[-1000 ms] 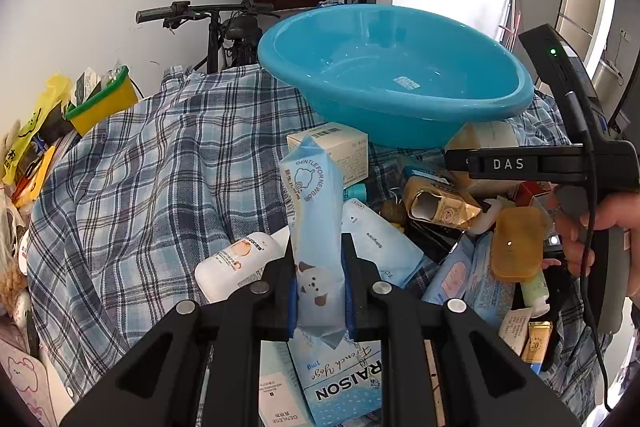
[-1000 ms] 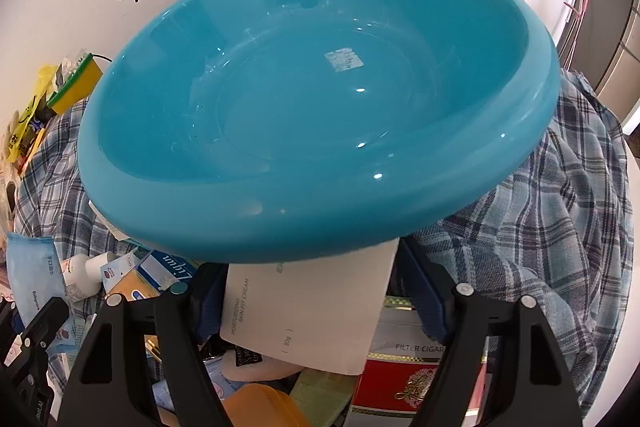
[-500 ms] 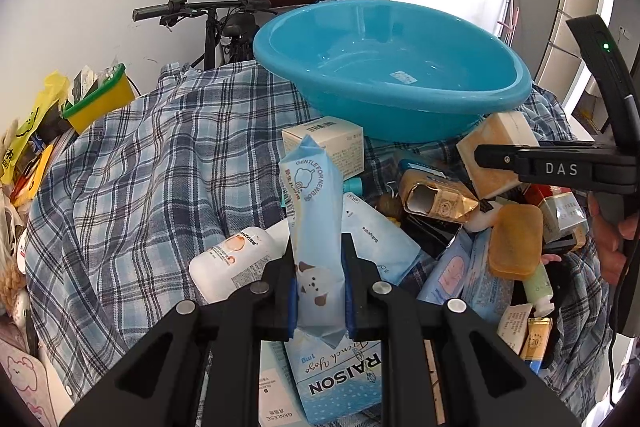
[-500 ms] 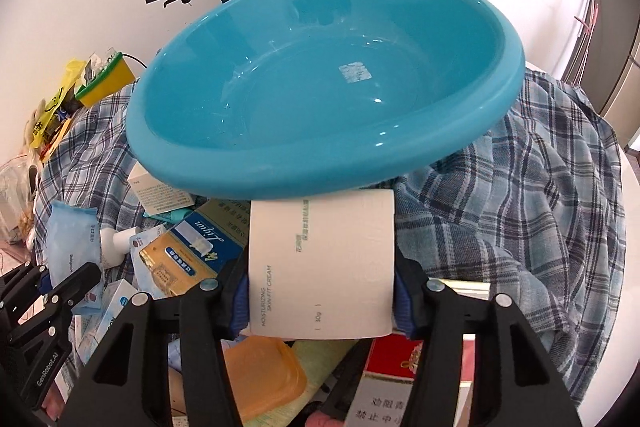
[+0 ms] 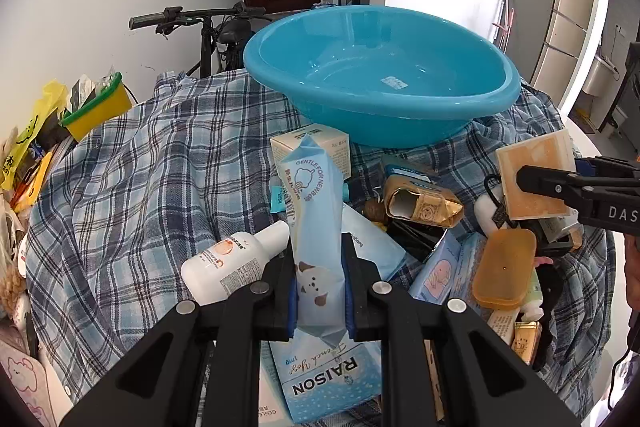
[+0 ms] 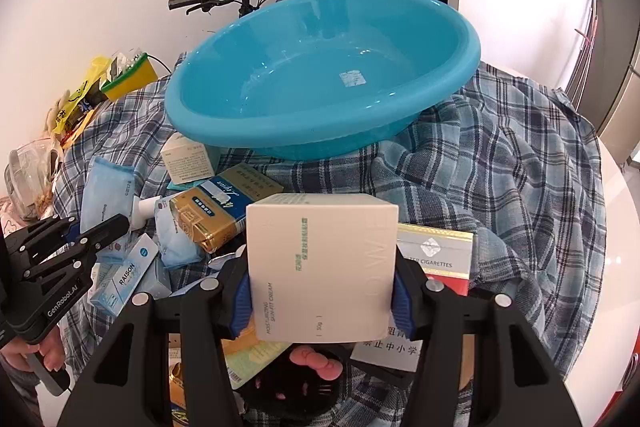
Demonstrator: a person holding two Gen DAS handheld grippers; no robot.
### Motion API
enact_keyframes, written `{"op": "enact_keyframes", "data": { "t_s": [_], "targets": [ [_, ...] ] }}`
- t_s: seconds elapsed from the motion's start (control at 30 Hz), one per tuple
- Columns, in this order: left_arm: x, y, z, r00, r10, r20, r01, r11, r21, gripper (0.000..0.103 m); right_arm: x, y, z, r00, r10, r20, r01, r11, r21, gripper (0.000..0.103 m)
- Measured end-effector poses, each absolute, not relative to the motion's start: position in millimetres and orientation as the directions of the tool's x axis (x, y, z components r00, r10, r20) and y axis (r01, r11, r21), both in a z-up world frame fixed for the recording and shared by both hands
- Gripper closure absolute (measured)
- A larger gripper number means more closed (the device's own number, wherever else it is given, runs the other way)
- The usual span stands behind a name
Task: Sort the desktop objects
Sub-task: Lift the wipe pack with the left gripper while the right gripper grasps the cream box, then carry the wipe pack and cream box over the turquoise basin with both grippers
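The left gripper (image 5: 320, 281) is clamped on a pale blue wipes pack (image 5: 316, 227), which stands upright between its pads, above the RAISON box (image 5: 332, 379). The right gripper (image 6: 320, 293) holds a white cream box (image 6: 320, 267) – its jaws have just been closing on it, and both pads press its sides. Beyond lies the heap of packets on the plaid cloth (image 5: 132, 187) – and at the far side sits the blue basin (image 6: 320, 75).

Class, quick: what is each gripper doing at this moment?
Left gripper: shut on the blue packet.
Right gripper: shut on the white cream box; its jaws have just been closing on it.
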State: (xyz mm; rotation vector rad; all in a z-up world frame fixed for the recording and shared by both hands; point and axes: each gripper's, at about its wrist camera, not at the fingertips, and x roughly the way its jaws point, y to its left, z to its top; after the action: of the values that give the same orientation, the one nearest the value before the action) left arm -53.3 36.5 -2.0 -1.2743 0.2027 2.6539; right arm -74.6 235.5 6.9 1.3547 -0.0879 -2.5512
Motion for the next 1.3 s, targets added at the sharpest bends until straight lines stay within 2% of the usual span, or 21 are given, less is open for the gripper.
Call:
{"op": "enact_keyframes", "data": {
  "t_s": [0.17, 0.27, 0.37, 0.57, 0.8, 0.93, 1.03, 1.17, 1.3],
  "targets": [
    [-47, 41, 6, -0.673, 0.111, -0.731, -0.219, -0.974, 0.053, 0.084, -53, 233, 20, -0.623, -0.222, -0.750, 0.217, -0.970, 0.107, 0.049],
    [-46, 37, 16, -0.709, 0.133, -0.693, -0.192, -0.981, 0.008, 0.084, -37, 233, 35, -0.733, -0.180, -0.656, 0.210, -0.977, 0.034, 0.049],
    [-42, 39, 27, -0.778, 0.102, -0.620, -0.169, -0.984, 0.050, 0.084, -27, 232, 49, -0.802, -0.161, -0.576, 0.200, -0.980, -0.005, 0.049],
    [-35, 35, 50, -0.840, 0.137, -0.526, -0.159, -0.987, -0.003, 0.084, -14, 230, 70, -0.859, -0.145, -0.491, 0.179, -0.984, -0.023, 0.049],
    [-19, 38, 79, -0.916, 0.130, -0.380, -0.154, -0.988, 0.033, 0.084, -5, 228, 95, -0.903, -0.150, -0.402, 0.165, -0.986, -0.004, 0.049],
    [1, 36, 99, -0.974, 0.097, -0.203, -0.111, -0.992, 0.058, 0.084, 8, 230, 116, -0.932, -0.167, -0.321, 0.164, -0.986, 0.035, 0.049],
    [14, 34, 115, -0.989, 0.094, -0.118, -0.102, -0.993, 0.060, 0.084, 24, 227, 133, -0.954, -0.169, -0.248, 0.167, -0.986, 0.031, 0.049],
    [21, 30, 134, -0.983, 0.136, -0.120, -0.138, -0.990, 0.002, 0.084, 38, 219, 153, -0.972, -0.159, -0.170, 0.161, -0.987, 0.004, 0.049],
    [32, 28, 147, -0.985, 0.147, -0.093, -0.146, -0.989, -0.011, 0.084, 41, 215, 166, -0.977, -0.163, -0.135, 0.162, -0.987, 0.022, 0.049]
  ]
}}
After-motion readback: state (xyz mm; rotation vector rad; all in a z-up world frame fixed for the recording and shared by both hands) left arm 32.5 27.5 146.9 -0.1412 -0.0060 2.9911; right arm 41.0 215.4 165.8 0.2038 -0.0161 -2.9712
